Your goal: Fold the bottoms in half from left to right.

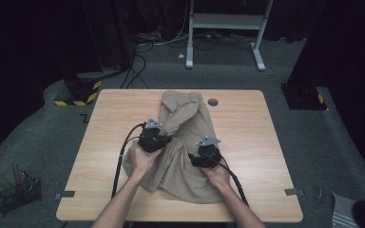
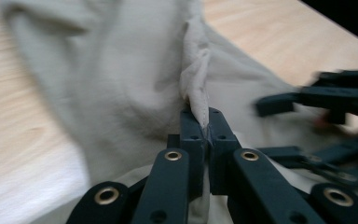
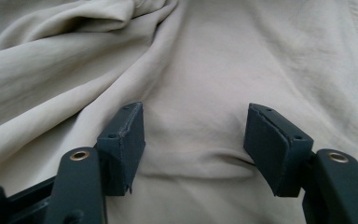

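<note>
High view: a beige garment (image 1: 183, 142) is lying crumpled on the middle of the wooden desk (image 1: 247, 190), stretching from the far edge toward the person. The left gripper (image 1: 164, 139) is sitting on the garment's left part, and the right gripper (image 1: 192, 158) is resting on its right part, the two near each other. A small dark disc (image 1: 213, 102) is lying on the desk just beside the garment's far end.

Left gripper view: the fingers (image 2: 192, 135) are pressed together, pinching a raised ridge of the beige cloth (image 2: 121, 84) that is standing up between them. The right gripper (image 2: 326, 100) is appearing blurred at the right.

Right gripper view: the fingers (image 3: 123, 140) are standing spread, their tips touching or just above smooth cloth (image 3: 205, 93), with nothing pinched between them.

Judgement: the step in hand appears to be securing a second hold for spreading or folding. To do it well, the right fingers should be closing on a seam or a gathered fold rather than flat cloth, while the left pinch is being kept firm and lifted gently, so one layer is not slipping free.
</note>
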{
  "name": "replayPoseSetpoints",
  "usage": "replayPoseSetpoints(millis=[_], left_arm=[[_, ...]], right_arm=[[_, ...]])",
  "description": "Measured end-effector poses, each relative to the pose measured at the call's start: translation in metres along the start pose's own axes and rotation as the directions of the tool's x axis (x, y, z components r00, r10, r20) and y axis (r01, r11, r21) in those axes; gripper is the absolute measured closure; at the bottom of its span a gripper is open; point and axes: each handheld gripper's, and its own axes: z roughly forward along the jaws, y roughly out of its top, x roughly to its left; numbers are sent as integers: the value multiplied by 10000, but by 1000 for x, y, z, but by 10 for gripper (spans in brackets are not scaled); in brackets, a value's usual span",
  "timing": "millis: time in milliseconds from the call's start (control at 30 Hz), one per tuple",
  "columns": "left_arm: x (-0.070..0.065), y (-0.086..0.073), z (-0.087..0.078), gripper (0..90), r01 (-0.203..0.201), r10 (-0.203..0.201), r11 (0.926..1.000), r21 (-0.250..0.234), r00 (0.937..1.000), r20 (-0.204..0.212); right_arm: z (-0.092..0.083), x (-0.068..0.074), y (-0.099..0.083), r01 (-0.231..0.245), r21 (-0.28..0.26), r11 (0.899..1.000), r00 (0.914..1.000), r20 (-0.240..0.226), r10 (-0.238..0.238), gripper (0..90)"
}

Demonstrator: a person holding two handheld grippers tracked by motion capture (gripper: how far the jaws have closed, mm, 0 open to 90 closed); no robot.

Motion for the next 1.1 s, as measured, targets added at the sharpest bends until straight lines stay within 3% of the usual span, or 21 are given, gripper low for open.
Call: replayPoseSetpoints(millis=[167, 267, 367, 433, 533, 700, 800, 867, 900, 1000, 1100], left_arm=[[-4, -12, 9, 691, 126, -127, 9998, 127, 9999, 39], [-11, -17, -2, 538, 2, -2, 10000, 3, 10000, -20], [-13, -22, -18, 476, 276, -271, 9994, -224, 9994, 221], [-16, -28, -26, 441, 317, -314, 9992, -263, 9994, 113], [-26, -41, -27, 390, -70, 73, 10000, 54, 9987, -513], [-35, -54, -12, 319, -481, 597, 9959, 767, 9857, -1573], [-40, -60, -1, 291, -852, 1148, 9867, 1387, 9683, -2221], [-39, -64, 5, 289, -869, 1332, 9796, 1814, 9561, -2609], [-38, -67, 6, 289, -784, 1294, 9780, 1931, 9547, -2681], [-30, -75, 1, 284, -355, 834, 9841, 1739, 9573, -2768], [-25, -77, -4, 285, -307, 827, 9828, 1822, 9549, -2850]], right_arm=[[-21, -3, -12, -181, -374, 9991, 9998, 110, 185, 391], [-39, -11, -22, -334, -548, 9979, 9990, 270, 349, 396], [-50, -17, -32, -375, -605, 9975, 9982, 451, 403, 398], [-54, -19, -37, -419, -552, 9976, 9977, 511, 447, 400], [-51, -21, -40, -406, -374, 9985, 9974, 578, 427, 401], [-41, -17, -41, -253, -190, 9995, 9974, 664, 265, 404], [-40, -18, -40, -218, -195, 9996, 9975, 667, 230, 400], [-39, -21, -40, -227, -196, 9996, 9979, 602, 238, 397], [-40, -22, -40, -284, -193, 9994, 9976, 623, 296, 395], [-42, -28, -42, -342, -182, 9992, 9971, 677, 354, 393], [-45, -33, -45, -415, -180, 9990, 9965, 723, 427, 391]])
